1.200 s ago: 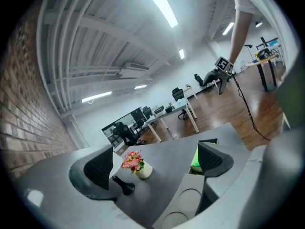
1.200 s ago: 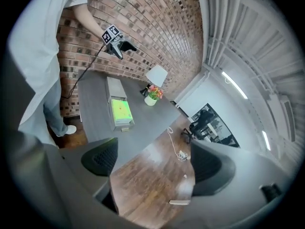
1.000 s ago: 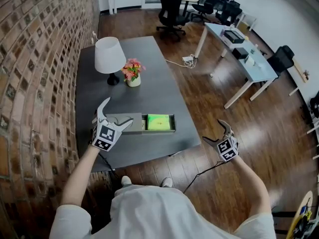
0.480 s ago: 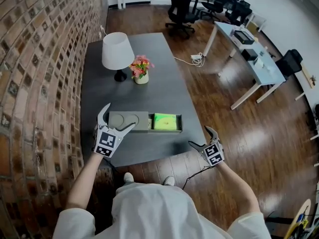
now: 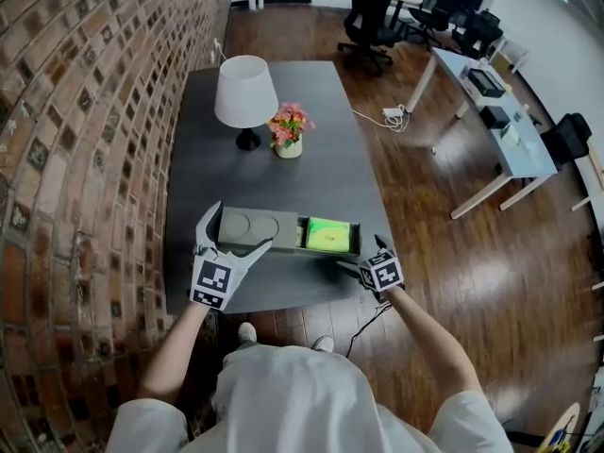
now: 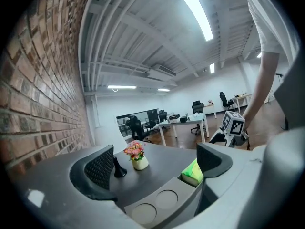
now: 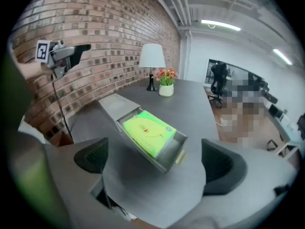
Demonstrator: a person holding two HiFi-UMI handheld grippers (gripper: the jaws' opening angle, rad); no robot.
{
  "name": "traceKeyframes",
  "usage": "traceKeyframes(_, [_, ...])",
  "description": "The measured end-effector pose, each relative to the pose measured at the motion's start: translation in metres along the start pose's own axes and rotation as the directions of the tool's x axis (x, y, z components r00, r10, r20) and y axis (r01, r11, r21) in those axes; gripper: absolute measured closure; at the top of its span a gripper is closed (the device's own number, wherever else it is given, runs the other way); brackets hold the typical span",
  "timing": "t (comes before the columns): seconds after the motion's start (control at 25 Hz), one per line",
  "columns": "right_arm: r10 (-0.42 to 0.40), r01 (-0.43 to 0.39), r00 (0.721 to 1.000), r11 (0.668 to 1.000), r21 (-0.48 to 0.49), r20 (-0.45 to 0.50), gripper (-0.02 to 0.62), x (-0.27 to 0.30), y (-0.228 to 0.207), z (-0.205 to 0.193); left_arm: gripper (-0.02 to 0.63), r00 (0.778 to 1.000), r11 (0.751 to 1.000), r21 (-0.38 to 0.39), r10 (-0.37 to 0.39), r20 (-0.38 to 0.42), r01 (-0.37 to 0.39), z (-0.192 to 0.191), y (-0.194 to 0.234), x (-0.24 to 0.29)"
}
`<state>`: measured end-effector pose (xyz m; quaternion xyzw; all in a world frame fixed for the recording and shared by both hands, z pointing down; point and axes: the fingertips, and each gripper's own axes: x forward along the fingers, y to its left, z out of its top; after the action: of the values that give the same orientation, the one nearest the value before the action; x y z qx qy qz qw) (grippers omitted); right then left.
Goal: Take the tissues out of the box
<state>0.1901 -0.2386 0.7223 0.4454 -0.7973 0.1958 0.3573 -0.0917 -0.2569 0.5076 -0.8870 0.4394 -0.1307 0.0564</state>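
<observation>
Plainly not lifted yet: finds the green tissue pack [image 5: 330, 236] lying flat in the drawer [image 7: 175, 151] pulled out of the grey box [image 5: 247, 226], near the front edge of the tabletop [image 5: 283, 182]. Straddles the box's closed left corner with the left hand-held gripper [image 5: 236, 234], jaws apart and not visibly pressing. Holds the right hand-held gripper [image 7: 155, 162] just short of the drawer's open end, jaws opening wide with nothing between them. Risks, by judgement: catching the drawer's end wall instead of the pack on too low an approach; shoving the unbraced box along the tabletop; pinching only slick wrapper and dropping the pack. Fills most of the drawer, so leaves little room for a jaw along either long side; looks easier from above, or at the small gap by the open end. Has bare tabletop behind the box, with lamp [image 5: 245, 92] and flower pot [image 5: 289, 132] well apart at the far end; has scant margin in front, the table edge lying close under the right hand-held gripper.
</observation>
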Motion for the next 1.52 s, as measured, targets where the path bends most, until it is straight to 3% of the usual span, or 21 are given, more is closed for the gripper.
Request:
traceKeyframes(0.08, [0.040,-0.044,0.999,0.989,0.140,0.034,-0.020,0.014,0.007,0.015,0.067,1.000,0.999,-0.040,0.015,0.009,-0.014,0.000,-0.002,-0.004])
traceKeyframes(0.24, [0.061,-0.071,0.997,0.925,0.374,0.037,-0.021,0.040,0.013,0.040,0.067,0.999,0.996,-0.077,0.036,0.005,-0.036,-0.006,-0.004,-0.010])
traceKeyframes(0.4, [-0.027,0.052,0.997,0.905,0.422,-0.065,-0.022,0.062,0.001,0.051,0.073,0.997,0.990,-0.116,0.075,-0.015,-0.076,-0.013,0.001,-0.014])
traceKeyframes(0.52, [-0.031,0.114,0.986,0.842,0.527,-0.164,-0.023,0.085,0.000,0.037,0.080,0.994,0.984,-0.143,0.104,-0.025,-0.107,-0.016,0.006,-0.018])
traceKeyframes(0.76, [-0.049,0.231,0.952,0.764,0.603,-0.302,-0.021,0.114,0.006,0.016,0.080,0.994,0.984,-0.140,0.109,-0.011,-0.109,-0.013,-0.003,-0.021])
traceKeyframes(0.96, [-0.103,0.294,0.934,0.763,0.575,-0.341,-0.021,0.125,0.010,0.012,0.080,0.990,0.979,-0.150,0.142,0.009,-0.139,-0.008,-0.008,-0.025])
traceKeyframes(1.16, [-0.070,0.257,0.943,0.777,0.575,-0.326,-0.021,0.130,0.008,0.012,0.080,0.986,0.968,-0.195,0.165,0.005,-0.161,-0.010,-0.013,-0.035])
traceKeyframes(1.32, [-0.057,0.236,0.947,0.790,0.565,-0.316,0.015,0.128,0.003,0.016,0.080,0.986,0.966,-0.198,0.165,-0.011,-0.164,-0.015,-0.018,-0.041])
traceKeyframes(1.52, [-0.052,0.197,0.966,0.779,0.596,-0.252,0.053,0.119,0.004,0.018,0.080,0.986,0.965,-0.205,0.166,-0.012,-0.165,-0.017,-0.021,-0.047])
